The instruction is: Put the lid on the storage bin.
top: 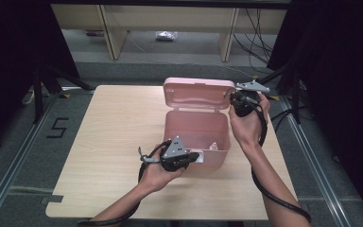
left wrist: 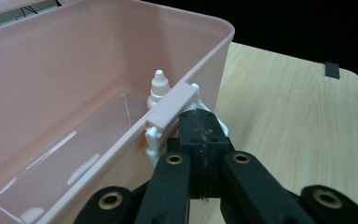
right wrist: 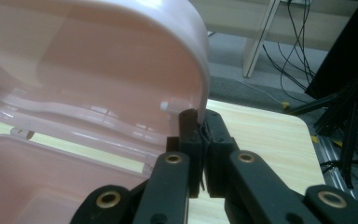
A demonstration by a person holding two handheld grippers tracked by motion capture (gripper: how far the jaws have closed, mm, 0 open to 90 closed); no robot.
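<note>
Our right claw (right wrist: 204,140) pinches the raised lid's (top: 198,92) edge — the box (top: 196,130) lies below-left. Our left claw (left wrist: 204,140) is pressed together at the white latch (left wrist: 154,140), nearer us.

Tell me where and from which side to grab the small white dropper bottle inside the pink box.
Grip the dropper bottle by its narrow cap and neck, coming straight down through the open top. It stands upright in the corner against the front wall of the pink box, just behind the white latch, so the walls likely block any sideways approach, and the raised lid leaves the top free.
</note>
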